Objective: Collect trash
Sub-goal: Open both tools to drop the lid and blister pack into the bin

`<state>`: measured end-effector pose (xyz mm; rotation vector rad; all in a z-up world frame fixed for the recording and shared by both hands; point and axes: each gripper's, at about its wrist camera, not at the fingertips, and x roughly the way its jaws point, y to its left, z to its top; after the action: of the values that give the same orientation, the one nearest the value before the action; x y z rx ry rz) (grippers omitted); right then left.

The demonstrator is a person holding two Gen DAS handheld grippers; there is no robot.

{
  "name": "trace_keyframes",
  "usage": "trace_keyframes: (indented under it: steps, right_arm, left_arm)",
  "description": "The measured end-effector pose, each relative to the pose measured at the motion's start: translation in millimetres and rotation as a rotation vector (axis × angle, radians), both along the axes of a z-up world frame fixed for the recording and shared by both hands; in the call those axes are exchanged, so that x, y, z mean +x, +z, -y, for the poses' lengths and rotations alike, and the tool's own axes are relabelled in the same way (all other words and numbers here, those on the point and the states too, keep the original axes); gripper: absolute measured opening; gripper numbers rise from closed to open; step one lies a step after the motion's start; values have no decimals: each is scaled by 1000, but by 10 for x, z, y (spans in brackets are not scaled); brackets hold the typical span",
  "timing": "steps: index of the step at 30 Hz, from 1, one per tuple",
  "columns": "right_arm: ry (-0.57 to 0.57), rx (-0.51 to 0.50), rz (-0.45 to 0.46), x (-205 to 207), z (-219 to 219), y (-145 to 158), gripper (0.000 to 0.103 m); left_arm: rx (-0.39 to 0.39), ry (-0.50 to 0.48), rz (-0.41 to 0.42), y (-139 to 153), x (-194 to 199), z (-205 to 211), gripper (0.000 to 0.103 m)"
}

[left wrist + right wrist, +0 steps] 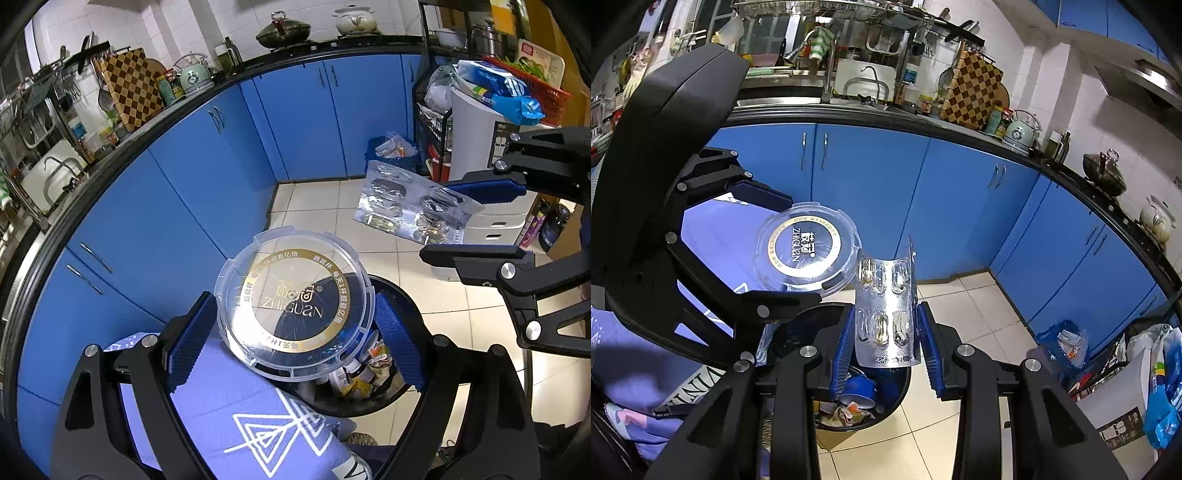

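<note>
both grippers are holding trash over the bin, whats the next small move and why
Probably open the left gripper to drop the clear round lid. It sits directly above the open black bin, already holding trash. The right gripper, clamping the blister pack, can release next.

The clear round lid (293, 308) bears "ZHIGUAN" in Latin letters on its dark centre, beneath a two-character Chinese logo with a small ® mark. In the left wrist view the word reads mirrored through the plastic; in the right wrist view it reads properly, turned sideways. A gold ring around the centre carries repeated Chinese characters, among them 超能杯 and 超能亿倍. The purple cloth (236, 417) has a white line pattern and, near the right wrist view's lower left, large letters too cut off to read.
</note>
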<state>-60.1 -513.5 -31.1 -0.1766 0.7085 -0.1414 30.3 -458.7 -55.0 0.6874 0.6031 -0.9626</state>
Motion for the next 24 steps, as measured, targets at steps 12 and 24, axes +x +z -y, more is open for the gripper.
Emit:
trace_keyframes:
  steps: [12, 24]
  right_arm:
    - [-5, 22, -31, 123, 21, -135, 35]
    - [16, 20, -7, 307, -107, -80, 39]
  left_arm:
    - [0, 40, -32, -72, 189, -51, 100]
    - [-26, 107, -18, 63, 345, -400, 100]
